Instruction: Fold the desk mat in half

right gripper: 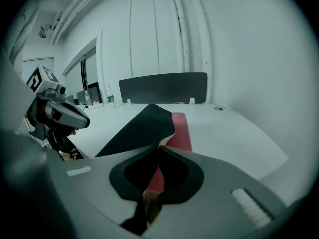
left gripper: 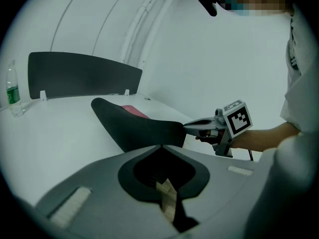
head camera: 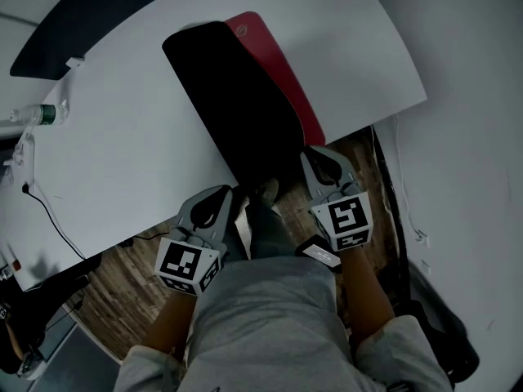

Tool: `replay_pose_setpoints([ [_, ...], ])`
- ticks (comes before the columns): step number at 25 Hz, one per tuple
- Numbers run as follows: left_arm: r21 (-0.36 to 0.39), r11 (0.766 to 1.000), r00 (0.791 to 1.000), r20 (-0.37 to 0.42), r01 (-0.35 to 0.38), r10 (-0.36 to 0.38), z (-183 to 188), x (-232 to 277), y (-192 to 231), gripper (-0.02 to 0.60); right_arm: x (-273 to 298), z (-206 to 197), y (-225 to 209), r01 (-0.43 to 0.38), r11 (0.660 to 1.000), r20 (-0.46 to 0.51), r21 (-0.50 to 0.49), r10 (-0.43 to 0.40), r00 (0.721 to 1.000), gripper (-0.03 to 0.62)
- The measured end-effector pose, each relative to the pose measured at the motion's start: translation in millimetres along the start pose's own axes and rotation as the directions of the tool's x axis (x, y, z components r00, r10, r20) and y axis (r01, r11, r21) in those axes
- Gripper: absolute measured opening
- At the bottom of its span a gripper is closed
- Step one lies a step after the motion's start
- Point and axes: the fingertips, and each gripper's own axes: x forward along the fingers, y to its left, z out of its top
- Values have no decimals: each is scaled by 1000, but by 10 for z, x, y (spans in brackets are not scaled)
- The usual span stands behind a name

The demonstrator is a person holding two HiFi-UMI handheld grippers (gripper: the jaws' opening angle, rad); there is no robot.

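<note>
Head view: two tongs (head camera: 231,193) (head camera: 309,152), one desk mat (head camera: 237,104)

Mat (head camera: 237,113): red face mostly covered by folded-over black side; only right strip shows. Near edge hidden behind left gripper (head camera: 227,196), right gripper (head camera: 315,157) and person's leg (head camera: 265,219). Grip points on mat not visible from head view. Bottle (head camera: 39,114) cut by left picture edge; label too small to read. Surface (head camera: 147,162) runs off the left edge.
</note>
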Motion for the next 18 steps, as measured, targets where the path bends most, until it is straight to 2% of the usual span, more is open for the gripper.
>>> replay_pose_setpoints([
  [18, 20, 1000, 999, -42, 21, -20, 17, 271, -197, 18, -11, -387, -443, 55, 997, -53, 56, -52, 997, 18],
])
